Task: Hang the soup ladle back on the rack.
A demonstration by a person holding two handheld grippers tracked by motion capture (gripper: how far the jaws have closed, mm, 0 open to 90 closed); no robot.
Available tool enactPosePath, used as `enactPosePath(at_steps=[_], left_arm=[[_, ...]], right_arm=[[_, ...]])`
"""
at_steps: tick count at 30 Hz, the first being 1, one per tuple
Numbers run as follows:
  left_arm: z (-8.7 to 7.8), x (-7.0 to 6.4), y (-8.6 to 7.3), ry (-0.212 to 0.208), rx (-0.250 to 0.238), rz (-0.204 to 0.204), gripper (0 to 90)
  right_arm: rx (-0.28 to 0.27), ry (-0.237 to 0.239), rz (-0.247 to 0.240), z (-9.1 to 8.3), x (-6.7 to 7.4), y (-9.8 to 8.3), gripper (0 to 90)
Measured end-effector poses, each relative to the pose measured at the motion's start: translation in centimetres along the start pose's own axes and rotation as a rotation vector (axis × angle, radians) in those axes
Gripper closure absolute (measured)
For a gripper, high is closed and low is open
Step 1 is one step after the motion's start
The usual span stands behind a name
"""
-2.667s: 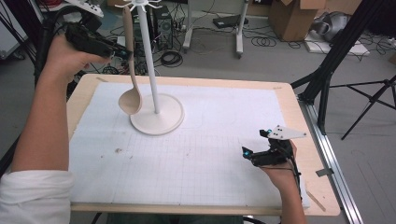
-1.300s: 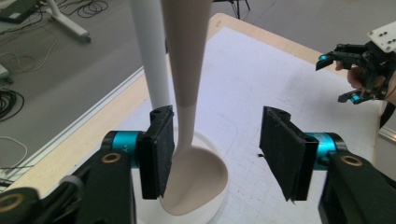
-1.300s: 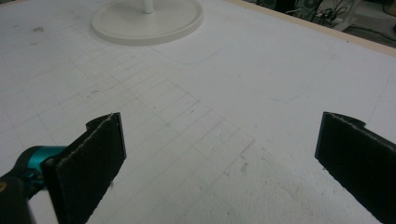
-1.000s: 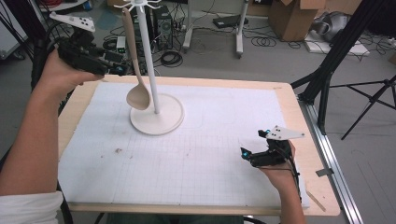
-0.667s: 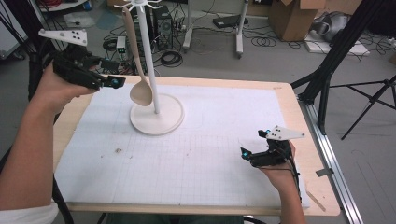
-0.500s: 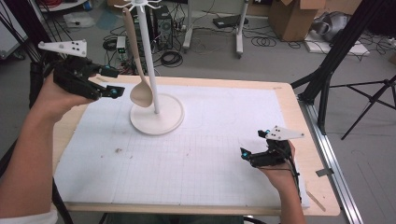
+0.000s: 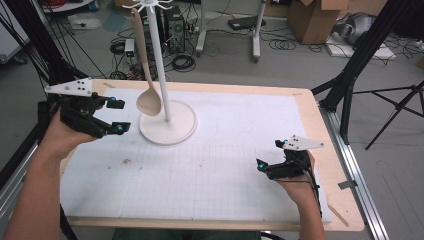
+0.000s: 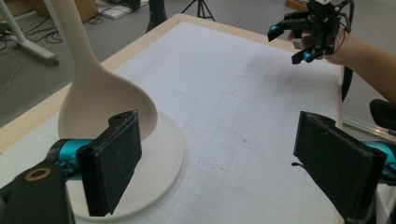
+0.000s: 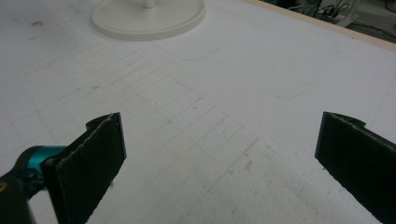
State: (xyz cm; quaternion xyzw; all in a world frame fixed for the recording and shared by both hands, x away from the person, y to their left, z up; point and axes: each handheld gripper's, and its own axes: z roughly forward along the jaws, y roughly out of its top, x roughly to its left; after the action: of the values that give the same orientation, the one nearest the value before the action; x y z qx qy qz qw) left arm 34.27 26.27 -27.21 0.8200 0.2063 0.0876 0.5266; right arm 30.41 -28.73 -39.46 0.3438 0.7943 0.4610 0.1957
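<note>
- A white rack (image 7: 161, 65), made of a round base and an upright pole, is placed at the far left of the gridded white mat (image 7: 225, 165) covering the table (image 7: 320, 120).
- A pale wooden spoon (image 7: 144, 70) is hung from a hook at the top of the rack; its bowl is suspended just above the base, beside the pole.
- The left gripper (image 7: 114, 116) is held just left of the spoon bowl, jaws spread wide, nothing gripped.
- The right gripper (image 7: 270, 159) is held over the mat near its right edge, well apart from the rack, jaws wide apart and empty.
</note>
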Motion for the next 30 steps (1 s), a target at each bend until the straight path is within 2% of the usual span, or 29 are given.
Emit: enactPosePath(at_steps=[4,5,7,8,10,11,12,14,19,20,22,26,30], left_arm=[[0.9,-0.4,-2.0,-0.012,-0.008,-0.014,13.2],[0.9,-0.4,-2.0,-0.012,-0.008,-0.014,12.6],[1.2,-0.7,-3.7,0.000,-0.025,-0.028,12.3],[1.2,-0.7,-3.7,0.000,-0.025,-0.028,11.9],[1.5,-0.9,-5.0,0.000,-0.035,-0.047,11.6],[1.8,-1.1,-6.1,0.006,-0.035,-0.056,10.9],[1.8,-1.1,-6.1,0.006,-0.035,-0.056,10.1],[2.0,-1.3,-7.3,0.010,-0.032,-0.066,8.7],[2.1,-1.3,-8.3,0.016,-0.030,-0.067,7.0],[2.3,-1.2,-8.5,0.016,-0.013,-0.068,6.6],[2.5,-1.1,-8.6,0.050,0.044,-0.055,5.8],[2.4,-0.8,-8.9,0.036,0.028,-0.056,4.9],[2.6,-0.4,-9.9,0.029,0.018,-0.075,2.3]], right_arm=[[0.003,0.003,0.000,0.1,0.0,0.0,0.6],[0.003,0.003,0.000,0.1,0.0,0.0,0.6],[-0.002,0.003,0.003,-0.1,0.0,0.0,0.6],[-0.002,0.003,0.003,-0.1,0.0,0.0,0.6],[-0.004,0.003,0.011,-0.2,0.0,0.0,0.7],[-0.005,0.003,0.007,-0.2,0.0,0.0,0.7],[-0.005,0.003,0.007,-0.2,0.0,0.0,0.7],[0.000,0.005,0.010,-0.1,0.0,0.0,0.7],[0.005,0.006,0.002,0.2,0.1,0.0,0.7],[0.006,0.004,0.002,0.2,0.1,0.0,0.7],[0.008,0.005,0.001,0.2,0.0,0.0,0.6],[0.003,0.007,0.001,0.2,0.0,0.0,0.7],[0.006,0.013,0.007,0.4,0.0,-0.1,0.6]])
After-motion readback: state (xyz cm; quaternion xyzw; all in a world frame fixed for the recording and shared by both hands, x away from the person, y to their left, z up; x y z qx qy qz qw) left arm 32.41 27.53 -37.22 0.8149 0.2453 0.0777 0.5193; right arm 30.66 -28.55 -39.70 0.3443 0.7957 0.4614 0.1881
